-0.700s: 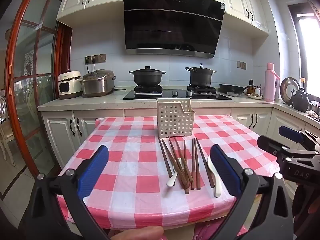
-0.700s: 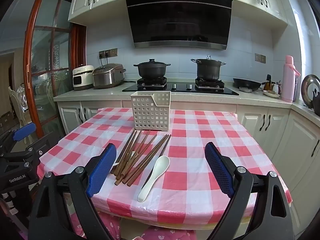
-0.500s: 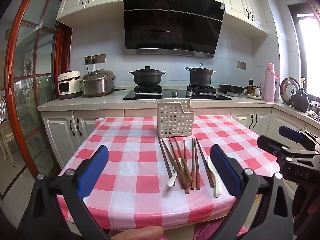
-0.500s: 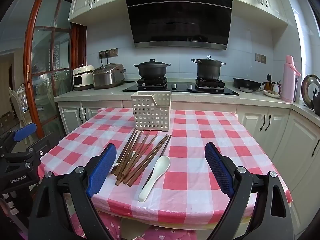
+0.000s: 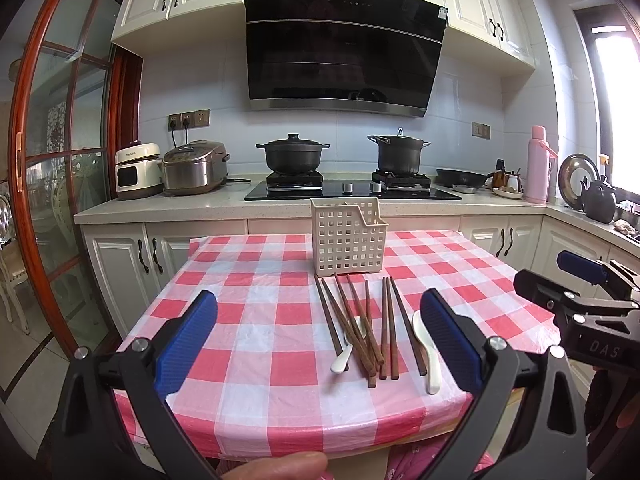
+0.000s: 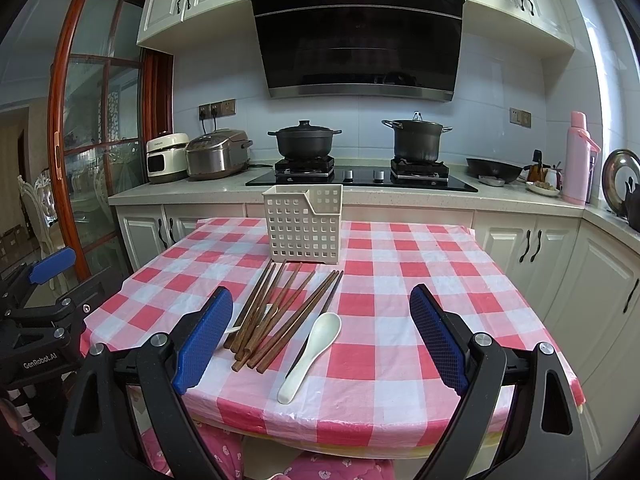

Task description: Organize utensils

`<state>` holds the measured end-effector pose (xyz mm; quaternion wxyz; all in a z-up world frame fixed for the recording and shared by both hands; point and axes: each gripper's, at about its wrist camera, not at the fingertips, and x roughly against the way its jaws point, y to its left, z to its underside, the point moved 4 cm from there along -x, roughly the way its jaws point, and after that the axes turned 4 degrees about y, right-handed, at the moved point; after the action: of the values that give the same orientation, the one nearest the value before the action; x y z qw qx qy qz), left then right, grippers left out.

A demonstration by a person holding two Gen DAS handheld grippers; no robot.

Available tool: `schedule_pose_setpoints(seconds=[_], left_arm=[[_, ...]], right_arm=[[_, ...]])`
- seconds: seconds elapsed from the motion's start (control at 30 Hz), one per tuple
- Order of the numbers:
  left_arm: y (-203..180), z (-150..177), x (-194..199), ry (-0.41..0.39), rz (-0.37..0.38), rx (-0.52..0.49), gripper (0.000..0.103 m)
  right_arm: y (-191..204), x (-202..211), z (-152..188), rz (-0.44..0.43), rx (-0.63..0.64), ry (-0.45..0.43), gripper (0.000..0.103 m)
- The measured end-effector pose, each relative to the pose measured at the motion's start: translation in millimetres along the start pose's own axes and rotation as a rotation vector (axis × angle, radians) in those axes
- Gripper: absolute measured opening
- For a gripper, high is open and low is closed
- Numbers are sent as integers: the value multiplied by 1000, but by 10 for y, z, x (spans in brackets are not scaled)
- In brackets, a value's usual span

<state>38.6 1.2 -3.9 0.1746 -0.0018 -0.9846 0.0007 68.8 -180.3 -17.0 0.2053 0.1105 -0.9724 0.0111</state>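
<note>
Your left camera shows the right gripper (image 5: 576, 284) off the surface's right edge, and your fingertip (image 5: 276, 466) at the bottom of the picture; the right camera shows neither. The right camera in turn shows the left gripper (image 6: 52, 276) beyond the left edge, and only a sliver of the small spoon (image 6: 231, 329), which the left view shows as a small white spoon (image 5: 347, 346) partly under the chopsticks.

The chopsticks (image 5: 360, 326) lie fanned on the checked surface (image 5: 256, 304), their far tips close to the white basket (image 5: 347, 236) that stands upright towards the far edge. The long spoon (image 6: 311, 354) lies just right of the bundle, near the front edge. In your right view the bundle sits nearer the left finger (image 6: 204, 340), with the long spoon between the fingers but beyond them; in your left view everything lies close to the right finger (image 5: 448, 340).

Both pairs of fingers are spread wide, hold nothing and touch nothing.
</note>
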Motion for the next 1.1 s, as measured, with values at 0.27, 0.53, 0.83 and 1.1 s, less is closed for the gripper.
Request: schedule_pose_setpoints(seconds=[0.27,0.53,0.83,1.1], left_arm=[[7,6,-3,5,2,0,98],[-32,37,2,9,3,3,98],[-39,34,1,11,3,0,98],[-6,79,-48,6,17,12,98]], right_arm=[[-13,18,4,3,-4,0,85],[-18,13,6,2,-9,2,85],[-34,25,7,8,-14,-8,85],[-57,-1,38,15,-17,2,85]])
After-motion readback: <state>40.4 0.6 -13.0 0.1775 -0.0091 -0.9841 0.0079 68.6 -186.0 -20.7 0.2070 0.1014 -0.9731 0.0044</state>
